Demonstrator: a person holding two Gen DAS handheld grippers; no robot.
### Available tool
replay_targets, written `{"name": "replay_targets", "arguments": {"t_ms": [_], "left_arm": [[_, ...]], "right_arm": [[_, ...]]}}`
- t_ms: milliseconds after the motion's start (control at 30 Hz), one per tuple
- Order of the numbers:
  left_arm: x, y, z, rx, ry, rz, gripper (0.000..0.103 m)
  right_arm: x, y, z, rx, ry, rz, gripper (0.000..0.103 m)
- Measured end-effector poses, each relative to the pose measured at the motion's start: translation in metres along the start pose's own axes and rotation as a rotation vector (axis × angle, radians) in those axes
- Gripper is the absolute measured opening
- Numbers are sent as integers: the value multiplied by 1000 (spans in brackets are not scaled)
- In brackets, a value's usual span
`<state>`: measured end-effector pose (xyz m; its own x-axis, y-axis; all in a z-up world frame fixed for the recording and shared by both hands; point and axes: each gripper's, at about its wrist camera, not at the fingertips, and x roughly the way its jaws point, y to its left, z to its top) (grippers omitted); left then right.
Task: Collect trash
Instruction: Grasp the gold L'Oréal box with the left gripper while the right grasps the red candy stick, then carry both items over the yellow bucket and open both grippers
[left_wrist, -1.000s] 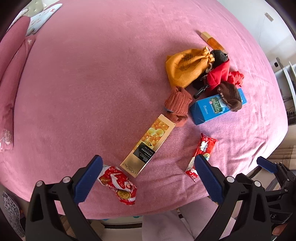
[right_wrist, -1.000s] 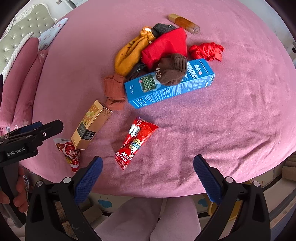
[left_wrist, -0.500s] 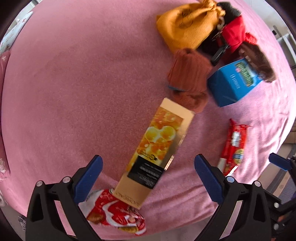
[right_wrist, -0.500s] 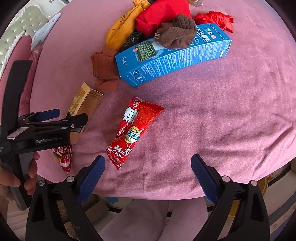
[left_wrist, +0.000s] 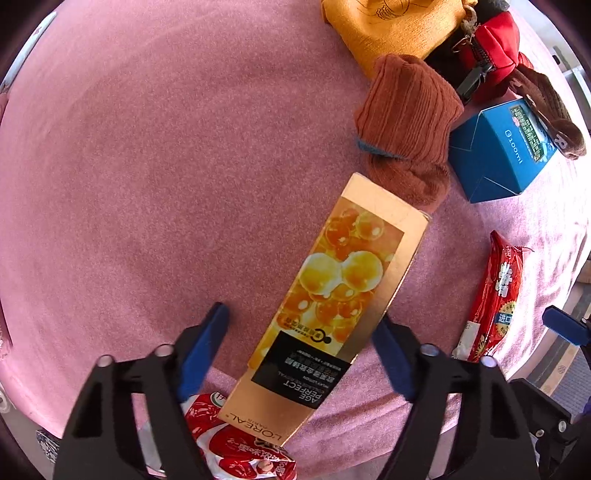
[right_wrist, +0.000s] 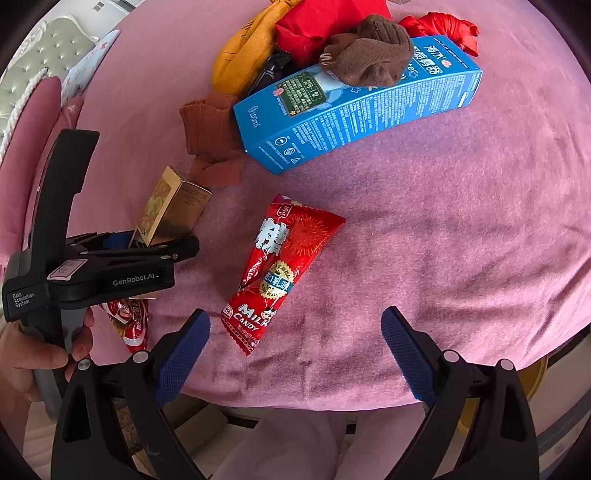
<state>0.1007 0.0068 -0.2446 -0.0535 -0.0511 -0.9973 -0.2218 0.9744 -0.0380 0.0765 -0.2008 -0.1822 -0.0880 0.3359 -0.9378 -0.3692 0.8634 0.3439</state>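
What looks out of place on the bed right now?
A brown sock is draped on top of the blue carton, and clothing is heaped behind it among the wrappers. The gold box lies askew between the left gripper fingers, its near end overlapping a crumpled red wrapper.

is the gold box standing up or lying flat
Lying flat: the gold box rests on its long face on the pink bedspread, between the open left gripper fingers.

Gold box (left_wrist: 332, 295) reads "L'OREAL AGE PERFECT"; red wrapper (right_wrist: 280, 273) "MILK CANDY".

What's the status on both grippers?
Left hand-held gripper open, straddling gold box. Right hand-held gripper open, empty, near candy wrapper. Rust sock touches box's far end.
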Motion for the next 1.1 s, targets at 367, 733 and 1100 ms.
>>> {"name": "replay_targets", "arguments": {"t_ms": [367, 733, 1100], "left_arm": [[-22, -4, -2, -56, -13, -100, 39], [-42, 5, -15, -130, 1, -145, 39], [-57, -26, -33, -125, -2, -201, 39]], "right_arm": [[15, 0, 17, 74, 22, 4, 65], [51, 5, 38, 197, 87, 44, 31], [13, -22, 28, 196, 10, 74, 28]]}}
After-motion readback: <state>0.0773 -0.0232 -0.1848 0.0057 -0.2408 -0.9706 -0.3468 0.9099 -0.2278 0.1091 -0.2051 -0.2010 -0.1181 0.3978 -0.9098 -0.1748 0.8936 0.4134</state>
